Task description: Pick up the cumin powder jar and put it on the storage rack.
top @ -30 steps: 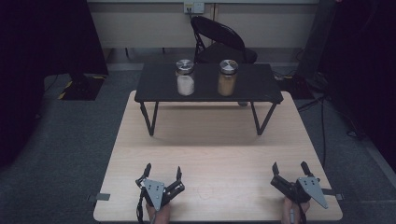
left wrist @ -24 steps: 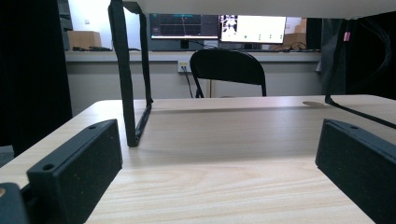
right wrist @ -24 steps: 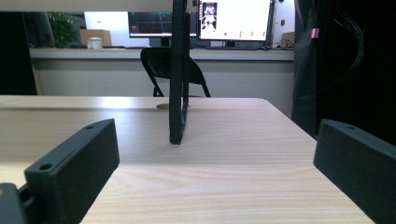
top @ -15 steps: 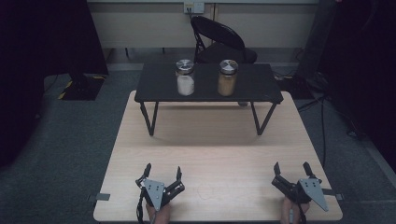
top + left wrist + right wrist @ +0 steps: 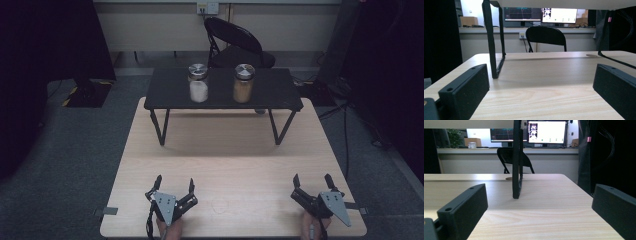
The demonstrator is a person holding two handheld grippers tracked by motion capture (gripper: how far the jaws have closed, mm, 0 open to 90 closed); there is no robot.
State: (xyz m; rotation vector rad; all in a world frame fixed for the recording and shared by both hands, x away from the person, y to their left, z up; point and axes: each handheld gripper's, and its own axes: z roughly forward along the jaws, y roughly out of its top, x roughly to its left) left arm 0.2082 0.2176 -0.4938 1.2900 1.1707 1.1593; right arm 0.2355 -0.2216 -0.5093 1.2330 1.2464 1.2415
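Two glass jars with metal lids stand on a low black stand (image 5: 170,97) at the table's far end: one with white powder (image 5: 198,83), one with tan powder (image 5: 243,83). My left gripper (image 5: 174,184) rests open at the near left of the wooden table (image 5: 225,150), nothing between its jaws. My right gripper (image 5: 311,180) rests open at the near right, also holding nothing. In the left gripper view the gripper (image 5: 541,82) looks along the tabletop at the stand's leg (image 5: 491,40). The right gripper (image 5: 539,202) faces another stand leg (image 5: 516,160).
A black folding chair (image 5: 235,42) stands behind the table against the wall. Monitors (image 5: 541,15) sit on a counter at the back. Dark curtains (image 5: 45,60) hang left and right. Cables (image 5: 345,120) lie on the grey carpet at the right.
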